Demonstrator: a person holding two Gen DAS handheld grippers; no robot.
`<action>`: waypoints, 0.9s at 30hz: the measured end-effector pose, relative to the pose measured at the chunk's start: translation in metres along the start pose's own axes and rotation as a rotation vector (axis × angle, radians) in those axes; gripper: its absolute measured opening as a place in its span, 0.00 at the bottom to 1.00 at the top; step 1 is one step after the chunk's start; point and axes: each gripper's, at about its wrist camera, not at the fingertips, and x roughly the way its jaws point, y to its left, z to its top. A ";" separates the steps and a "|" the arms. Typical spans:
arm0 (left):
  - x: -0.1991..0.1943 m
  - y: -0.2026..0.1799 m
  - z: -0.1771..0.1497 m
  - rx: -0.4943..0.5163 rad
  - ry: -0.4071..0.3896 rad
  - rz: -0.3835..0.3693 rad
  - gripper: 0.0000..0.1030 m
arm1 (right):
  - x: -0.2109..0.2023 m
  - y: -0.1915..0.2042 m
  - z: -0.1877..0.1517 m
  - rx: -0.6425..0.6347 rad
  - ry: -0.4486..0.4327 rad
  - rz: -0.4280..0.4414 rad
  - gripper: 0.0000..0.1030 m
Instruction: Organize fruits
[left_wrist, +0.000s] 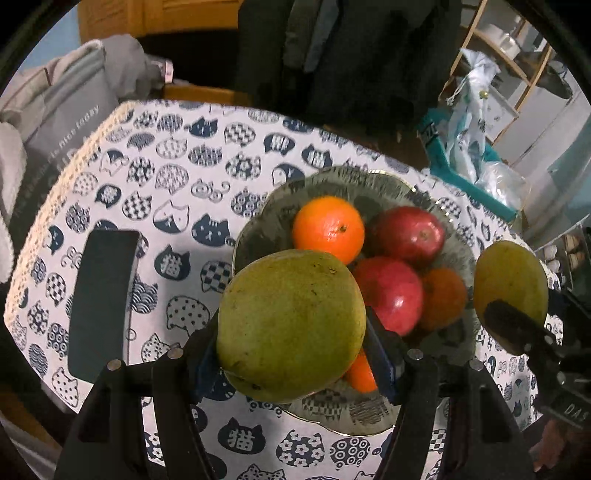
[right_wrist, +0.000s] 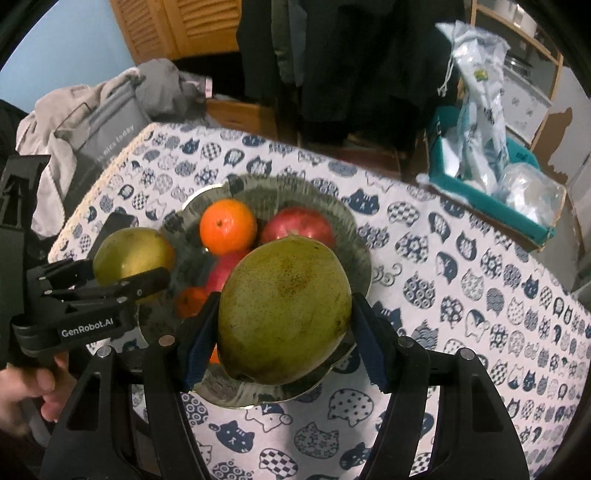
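My left gripper (left_wrist: 291, 332) is shut on a green mango (left_wrist: 291, 325) and holds it above the near rim of a glass bowl (left_wrist: 369, 184). The bowl holds oranges (left_wrist: 328, 229) and red apples (left_wrist: 410, 232). My right gripper (right_wrist: 284, 325) is shut on a second green mango (right_wrist: 284, 310) above the same bowl (right_wrist: 354, 236). In the left wrist view the right gripper (left_wrist: 517, 325) and its mango (left_wrist: 511, 277) show at the right. In the right wrist view the left gripper (right_wrist: 122, 284) and its mango (right_wrist: 133, 254) show at the left.
The table wears a cat-print cloth (left_wrist: 184, 177). A dark phone (left_wrist: 103, 299) lies left of the bowl. A teal box with plastic bags (right_wrist: 487, 173) stands at the far right. A grey bag (left_wrist: 62, 122) and clothes sit beyond the left edge.
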 end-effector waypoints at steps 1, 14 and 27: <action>0.003 0.001 0.000 -0.003 0.014 -0.003 0.68 | 0.003 -0.001 -0.001 0.005 0.008 0.004 0.66; 0.001 0.015 -0.002 -0.053 0.011 -0.015 0.80 | 0.015 0.001 -0.006 0.019 0.046 0.038 0.66; -0.035 0.016 -0.014 -0.033 -0.027 -0.005 0.84 | 0.012 0.016 -0.003 -0.007 0.040 0.088 0.68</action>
